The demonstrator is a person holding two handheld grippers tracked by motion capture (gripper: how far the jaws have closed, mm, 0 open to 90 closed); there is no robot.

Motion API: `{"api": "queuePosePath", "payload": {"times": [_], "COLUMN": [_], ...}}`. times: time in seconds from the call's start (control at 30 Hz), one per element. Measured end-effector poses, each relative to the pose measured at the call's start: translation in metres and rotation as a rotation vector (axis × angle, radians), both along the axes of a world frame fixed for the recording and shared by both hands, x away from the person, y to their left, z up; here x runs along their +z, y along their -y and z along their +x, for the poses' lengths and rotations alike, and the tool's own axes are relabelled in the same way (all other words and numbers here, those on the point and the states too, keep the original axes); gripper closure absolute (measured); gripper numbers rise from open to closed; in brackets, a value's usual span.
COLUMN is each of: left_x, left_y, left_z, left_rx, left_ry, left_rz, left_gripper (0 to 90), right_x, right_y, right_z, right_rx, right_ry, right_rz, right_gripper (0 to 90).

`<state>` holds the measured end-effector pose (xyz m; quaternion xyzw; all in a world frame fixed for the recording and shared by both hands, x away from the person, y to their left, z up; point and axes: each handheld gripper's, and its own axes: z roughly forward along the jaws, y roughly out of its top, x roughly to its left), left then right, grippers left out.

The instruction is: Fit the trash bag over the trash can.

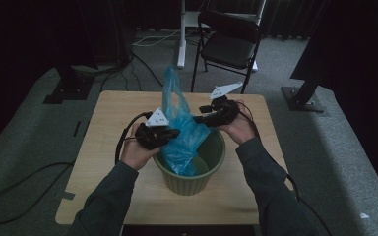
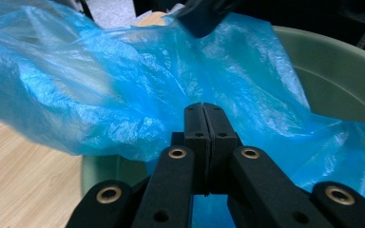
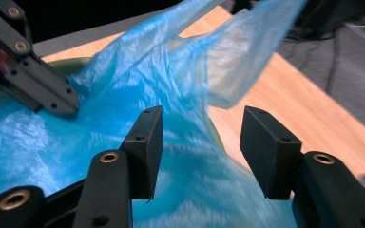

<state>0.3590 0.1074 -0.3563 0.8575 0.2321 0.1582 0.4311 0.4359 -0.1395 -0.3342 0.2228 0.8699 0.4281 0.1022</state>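
bag (image 1: 179, 123): thin, light, slippery film | left claw (image 2: 203, 118) pinching bag | right claw (image 3: 202, 152) spread around film | grip rim hem over bin (image 1: 211, 169)

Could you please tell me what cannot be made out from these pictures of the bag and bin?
- Bottom of the green bin: in the high view the blue bag covers it.
- Whether the left tongs pinch plastic: in the left gripper view the jaws stand together, and the film there cannot be told in front from behind.
- Bag's lower end: cut off by the bottom edge in the right gripper view, between the open right tongs.
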Motion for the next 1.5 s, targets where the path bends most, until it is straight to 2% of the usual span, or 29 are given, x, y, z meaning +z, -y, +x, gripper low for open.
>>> {"api": "queuePosePath", "payload": {"times": [0.13, 0.23, 0.33, 0.43, 0.5, 0.6, 0.7, 0.9, 0.93, 0.97, 1.07, 1.13, 1.2, 1.3, 1.43, 1.5], "left_x": [0.0, 0.0, 0.0, 0.003, 0.006, 0.011, 0.013, 0.008, 0.008, 0.008, 0.008, 0.008, 0.008, 0.011, 0.011, 0.011], "left_y": [0.001, -0.001, -0.005, -0.007, -0.007, -0.004, 0.001, 0.011, 0.012, 0.013, 0.015, 0.015, 0.014, 0.01, 0.006, 0.005], "left_z": [-0.002, -0.003, -0.003, -0.002, -0.001, 0.0, 0.003, 0.004, 0.004, 0.004, 0.003, -0.001, -0.004, -0.008, -0.011, -0.014], "left_rx": [-0.01, -0.008, 0.002, 0.017, 0.033, 0.05, 0.063, 0.072, 0.073, 0.076, 0.056, 0.046, 0.04, 0.037, 0.035, 0.036], "left_ry": [0.002, 0.003, 0.002, 0.009, 0.026, 0.056, 0.071, 0.078, 0.081, 0.085, 0.086, 0.104, 0.115, 0.128, 0.132, 0.132], "left_rz": [0.002, 0.005, -0.004, -0.027, -0.039, -0.044, -0.024, 0.009, 0.015, 0.021, 0.033, 0.05, 0.046, 0.037, 0.03, 0.023], "left_gripper": [88.7, 87.1, 82.4, 72.4, 64.7, 57.8, 54.1, 53.2, 53.7, 58.2, 79.7, 87.2, 89.2, 89.3, 89.3, 89.3], "right_x": [-0.004, -0.006, -0.006, -0.006, -0.005, -0.006, -0.007, 0.0, 0.002, 0.003, 0.005, 0.006, 0.007, 0.01, 0.014, 0.014], "right_y": [-0.004, -0.006, -0.004, -0.002, -0.001, -0.001, -0.001, 0.003, 0.004, 0.005, 0.005, 0.006, 0.009, 0.017, 0.028, 0.03], "right_z": [0.005, 0.002, -0.006, -0.015, -0.02, -0.029, -0.037, -0.048, -0.049, -0.05, -0.054, -0.056, -0.057, -0.056, -0.047, -0.042], "right_rx": [0.059, 0.098, 0.105, 0.102, 0.113, 0.135, 0.15, 0.16, 0.164, 0.168, 0.182, 0.184, 0.184, 0.156, 0.074, 0.029], "right_ry": [-0.037, -0.042, -0.029, -0.015, -0.023, -0.012, -0.001, 0.026, 0.027, 0.026, 0.029, 0.03, 0.034, 0.037, 0.035, 0.036], "right_rz": [0.022, 0.014, 0.01, 0.007, 0.011, 0.019, 0.023, 0.045, 0.05, 0.056, 0.058, 0.05, 0.06, 0.088, 0.127, 0.121], "right_gripper": [53.9, 75.9, 87.4, 89.4, 89.4, 89.4, 89.4, 89.4, 89.4, 89.5, 89.3, 84.2, 76.9, 72.5, 69.2, 67.3]}}
